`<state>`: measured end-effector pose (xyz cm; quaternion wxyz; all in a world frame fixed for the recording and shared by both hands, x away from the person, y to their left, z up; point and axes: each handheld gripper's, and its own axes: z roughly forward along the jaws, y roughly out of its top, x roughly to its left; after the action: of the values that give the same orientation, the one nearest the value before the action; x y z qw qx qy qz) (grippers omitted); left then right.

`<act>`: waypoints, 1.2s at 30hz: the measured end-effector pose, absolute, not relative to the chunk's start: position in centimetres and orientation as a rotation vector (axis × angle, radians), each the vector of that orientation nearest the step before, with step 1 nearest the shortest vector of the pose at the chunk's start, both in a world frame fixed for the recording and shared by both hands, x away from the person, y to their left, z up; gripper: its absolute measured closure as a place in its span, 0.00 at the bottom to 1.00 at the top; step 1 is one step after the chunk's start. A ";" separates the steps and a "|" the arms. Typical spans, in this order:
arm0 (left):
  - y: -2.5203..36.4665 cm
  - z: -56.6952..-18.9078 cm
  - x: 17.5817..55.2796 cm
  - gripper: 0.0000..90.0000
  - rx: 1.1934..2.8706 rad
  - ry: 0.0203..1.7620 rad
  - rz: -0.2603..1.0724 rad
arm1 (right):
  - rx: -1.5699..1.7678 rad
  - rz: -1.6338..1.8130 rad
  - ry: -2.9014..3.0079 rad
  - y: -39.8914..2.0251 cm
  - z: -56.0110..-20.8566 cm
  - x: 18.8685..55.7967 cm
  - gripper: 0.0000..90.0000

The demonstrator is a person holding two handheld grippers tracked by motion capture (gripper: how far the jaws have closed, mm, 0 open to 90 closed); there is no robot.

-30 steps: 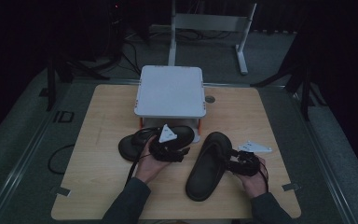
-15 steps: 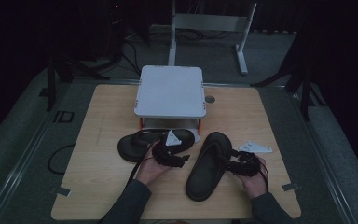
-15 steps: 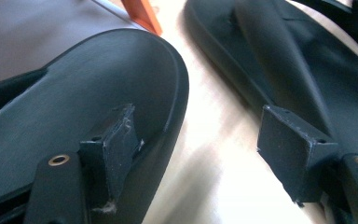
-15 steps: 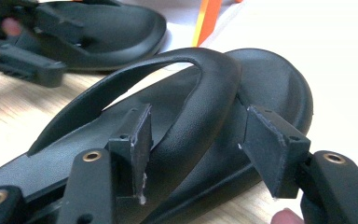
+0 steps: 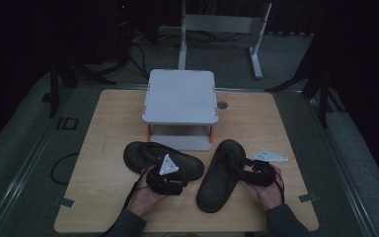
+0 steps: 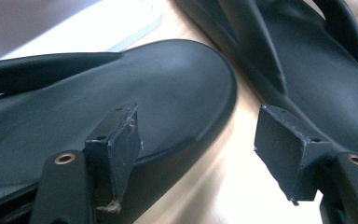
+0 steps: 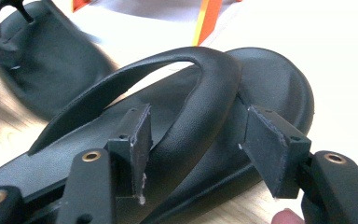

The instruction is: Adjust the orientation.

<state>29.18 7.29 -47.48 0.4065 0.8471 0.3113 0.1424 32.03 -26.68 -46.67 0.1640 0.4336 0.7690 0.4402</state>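
Observation:
Two black flip-flops lie on the wooden table (image 5: 103, 197). The left sandal (image 5: 150, 155) lies crosswise in front of the stand. My left gripper (image 5: 177, 183) is at its near edge, under a grey plate. In the left gripper view my left gripper (image 6: 196, 135) is open; its jaws have just been closing around the rounded end of that sandal (image 6: 121, 88), and neither pad presses on it. The right sandal (image 5: 219, 177) lies lengthwise. My right gripper (image 5: 246, 174) reaches in from its right side. My right gripper (image 7: 198, 140) is open, with the sandal's strap (image 7: 200, 107) between its pads.
A white raised stand (image 5: 180, 96) with orange legs sits at the back centre of the table, just behind the sandals. The second sandal (image 6: 317, 70) lies close beside the first one's rounded end. Dark floor, cables and a metal frame surround the table.
My left gripper has come toward the near edge and slightly left, from above the left sandal's middle down to its near rim. The right gripper and both sandals have stayed put.

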 end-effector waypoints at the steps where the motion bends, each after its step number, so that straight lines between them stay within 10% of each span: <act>1: 7.6 -47.5 28.7 0.34 2.130 0.787 0.361 | 1.236 1.255 2.193 -26.7 -46.7 32.0 0.46; 16: 12.4 -46.9 24.1 0.36 2.032 0.938 0.466 | 1.234 1.250 2.199 -26.6 -46.7 32.1 0.45; 31: 13.8 -47.8 29.0 0.02 1.955 1.288 0.591 | 1.211 1.210 2.236 -25.6 -47.0 32.7 0.44; 36: 14.0 -48.3 29.9 0.04 1.951 1.313 0.593 | 1.223 1.211 2.238 -25.6 -47.1 32.9 0.45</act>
<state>29.87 13.99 -48.31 0.3505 0.7535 0.5070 0.2289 32.95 -25.64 -47.13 0.1584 0.4276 0.7827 0.4236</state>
